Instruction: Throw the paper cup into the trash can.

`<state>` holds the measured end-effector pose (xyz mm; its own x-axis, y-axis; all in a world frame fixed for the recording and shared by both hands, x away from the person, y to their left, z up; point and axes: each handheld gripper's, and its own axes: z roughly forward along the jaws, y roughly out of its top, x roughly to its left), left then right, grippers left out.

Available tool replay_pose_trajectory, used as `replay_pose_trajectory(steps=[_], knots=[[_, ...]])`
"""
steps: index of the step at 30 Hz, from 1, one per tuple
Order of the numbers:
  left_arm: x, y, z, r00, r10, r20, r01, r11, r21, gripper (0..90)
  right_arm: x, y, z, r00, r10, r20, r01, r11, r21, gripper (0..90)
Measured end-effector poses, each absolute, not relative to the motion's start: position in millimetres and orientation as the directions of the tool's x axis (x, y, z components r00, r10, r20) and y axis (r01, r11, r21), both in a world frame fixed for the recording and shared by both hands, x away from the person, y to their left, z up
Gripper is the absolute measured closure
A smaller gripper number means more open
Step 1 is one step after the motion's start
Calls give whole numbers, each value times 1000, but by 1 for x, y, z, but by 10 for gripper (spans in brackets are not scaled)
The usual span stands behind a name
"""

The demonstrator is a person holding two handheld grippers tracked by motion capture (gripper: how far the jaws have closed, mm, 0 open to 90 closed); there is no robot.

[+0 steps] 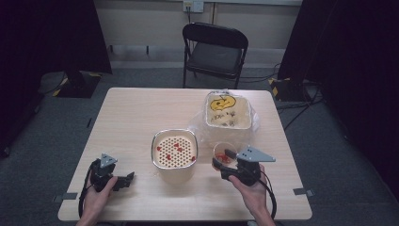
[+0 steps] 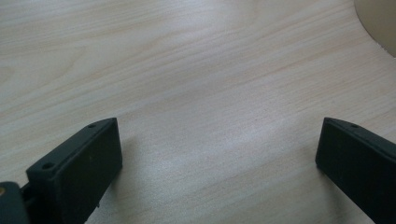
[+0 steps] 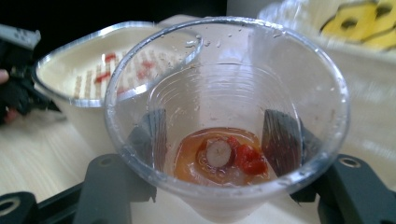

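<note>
My right gripper (image 1: 222, 160) is shut on a clear plastic cup (image 1: 223, 154), lifted a little off the table. In the right gripper view the cup (image 3: 219, 116) stands between the two black jaws, which press its sides; orange-red liquid with red bits and a pale round piece (image 3: 219, 154) lies at its bottom. A cream colander bowl (image 1: 174, 153) with red bits on its perforated insert stands just left of the cup. My left gripper (image 1: 128, 180) rests on the table at the lower left, open, with bare wood between its fingers (image 2: 77, 170).
A cream tub with a yellow print (image 1: 228, 110), wrapped in clear plastic, stands behind the cup. The colander bowl's rim (image 3: 70, 93) is close on the cup's left. A black folding chair (image 1: 214, 52) stands beyond the wooden table (image 1: 136, 113).
</note>
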<state>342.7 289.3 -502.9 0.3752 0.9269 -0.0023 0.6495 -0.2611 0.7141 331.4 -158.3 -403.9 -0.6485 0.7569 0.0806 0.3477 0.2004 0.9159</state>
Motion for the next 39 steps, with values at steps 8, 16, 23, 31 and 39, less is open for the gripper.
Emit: replay_pose_trajectory(steps=[8, 16, 23, 31, 39], knots=[[343, 289, -503, 375, 927, -3, 650, -261, 714, 0, 346, -144, -368, -641, 767, 33, 277, 191, 942, 413], [343, 289, -503, 375, 927, -3, 650, -260, 714, 0, 367, -124, -346, -611, 789, -68, 162, 208, 964, 414], [343, 289, -503, 375, 927, -3, 650, -261, 714, 0, 385, -103, -334, -563, 799, -211, 72, 302, 951, 422], [343, 289, -503, 374, 927, -6, 651, -257, 714, 0, 395, -83, -335, -498, 772, -396, -2, 455, 890, 430], [343, 289, -503, 373, 928, -7, 651, -257, 715, 0, 393, -68, -340, -445, 698, -562, -60, 603, 796, 439]])
